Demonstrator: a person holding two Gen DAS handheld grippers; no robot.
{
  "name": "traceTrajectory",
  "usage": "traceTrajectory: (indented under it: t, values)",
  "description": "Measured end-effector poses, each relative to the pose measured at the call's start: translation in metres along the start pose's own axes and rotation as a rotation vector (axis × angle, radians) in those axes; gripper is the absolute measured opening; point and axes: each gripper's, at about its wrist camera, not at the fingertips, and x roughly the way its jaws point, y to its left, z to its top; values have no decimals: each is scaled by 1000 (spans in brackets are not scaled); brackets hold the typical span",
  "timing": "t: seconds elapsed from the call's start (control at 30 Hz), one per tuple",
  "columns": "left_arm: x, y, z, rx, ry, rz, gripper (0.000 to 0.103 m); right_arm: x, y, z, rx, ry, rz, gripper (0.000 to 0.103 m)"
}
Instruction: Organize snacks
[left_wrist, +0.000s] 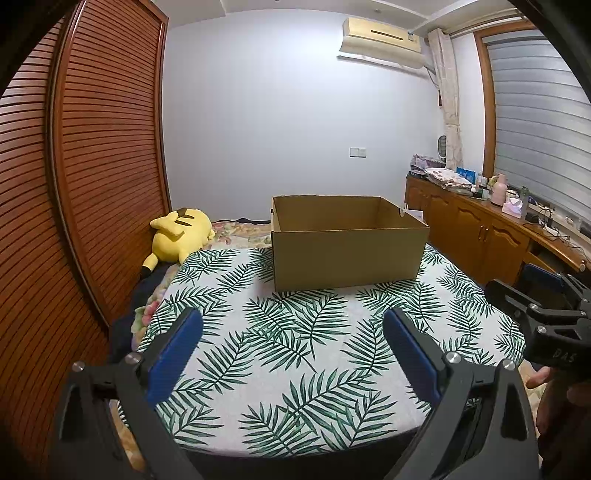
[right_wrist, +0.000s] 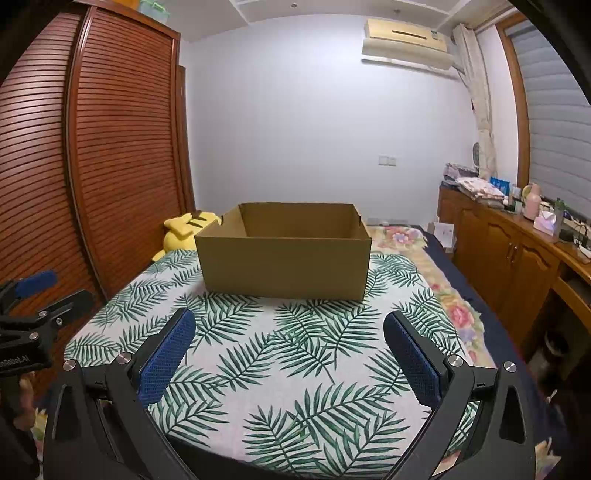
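An open brown cardboard box (left_wrist: 347, 254) stands at the far side of a table covered by a leaf-print cloth (left_wrist: 288, 354); it also shows in the right wrist view (right_wrist: 284, 264). Its inside floor is hidden. No snacks are visible. My left gripper (left_wrist: 293, 328) is open and empty, held above the near half of the cloth. My right gripper (right_wrist: 290, 328) is open and empty, also above the near half. Each gripper shows at the edge of the other's view, the right one (left_wrist: 546, 314) and the left one (right_wrist: 33, 306).
A yellow plush toy (left_wrist: 181, 236) lies on the bed left of the box. A slatted wooden wardrobe (left_wrist: 92, 166) lines the left. A wooden cabinet (left_wrist: 491, 229) with cluttered top runs along the right under the window. Floral bedding (right_wrist: 443, 288) lies right of the table.
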Motion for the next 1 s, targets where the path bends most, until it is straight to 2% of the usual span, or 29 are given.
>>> traceTrajectory:
  t: [1.0]
  values:
    - [-4, 0, 4, 3, -5, 1, 99, 0, 0, -2, 1, -6, -4, 103]
